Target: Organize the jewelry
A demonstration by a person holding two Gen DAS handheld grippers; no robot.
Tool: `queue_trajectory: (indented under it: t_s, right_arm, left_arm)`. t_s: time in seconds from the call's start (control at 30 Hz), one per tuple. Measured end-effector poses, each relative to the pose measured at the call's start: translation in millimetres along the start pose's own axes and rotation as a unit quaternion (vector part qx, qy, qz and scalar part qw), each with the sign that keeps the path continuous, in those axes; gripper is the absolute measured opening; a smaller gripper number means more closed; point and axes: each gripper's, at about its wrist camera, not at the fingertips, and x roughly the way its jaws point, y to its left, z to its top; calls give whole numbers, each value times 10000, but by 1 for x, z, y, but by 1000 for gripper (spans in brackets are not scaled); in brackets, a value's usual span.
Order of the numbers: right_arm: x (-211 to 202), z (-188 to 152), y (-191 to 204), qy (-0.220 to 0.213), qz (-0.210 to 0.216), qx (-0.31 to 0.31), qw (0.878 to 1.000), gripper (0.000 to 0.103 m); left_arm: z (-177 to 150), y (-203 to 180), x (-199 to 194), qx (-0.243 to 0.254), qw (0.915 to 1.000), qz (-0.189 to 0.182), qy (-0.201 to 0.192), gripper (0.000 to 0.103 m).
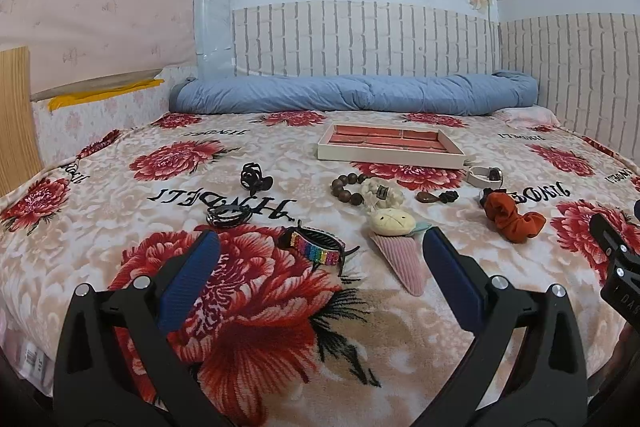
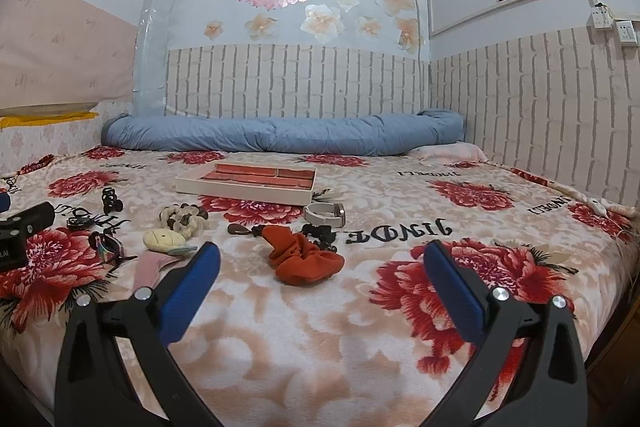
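Observation:
A white jewelry tray (image 1: 390, 157) (image 2: 240, 193) with red compartments lies mid-bed. Scattered in front of it are a black claw clip (image 1: 254, 177), dark rings (image 1: 228, 217), a rainbow hair clip (image 1: 318, 247), a brown bead bracelet (image 1: 346, 187), a cream scrunchie (image 1: 380, 197), a pink hair clip (image 1: 400, 255), a white watch (image 1: 484, 177) (image 2: 324, 213) and an orange scrunchie (image 1: 512, 217) (image 2: 302, 259). My left gripper (image 1: 320, 247) is open, just short of the rainbow clip. My right gripper (image 2: 322, 263) is open, with the orange scrunchie just beyond its fingertips.
The bed is covered by a floral blanket (image 2: 360, 327). A rolled blue quilt (image 1: 352, 95) lies against the brick-pattern wall at the back. A wooden headboard (image 1: 16, 115) stands at the left. The right gripper's body (image 1: 616, 259) shows at the left view's right edge.

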Motion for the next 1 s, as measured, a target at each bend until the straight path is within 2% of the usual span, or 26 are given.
queue_trajectory:
  t_s: [1.0]
  right_arm:
    - [-1, 2, -6, 25, -17, 29, 10000, 99]
  left_arm:
    - [2, -2, -1, 13, 10000, 8, -19, 98]
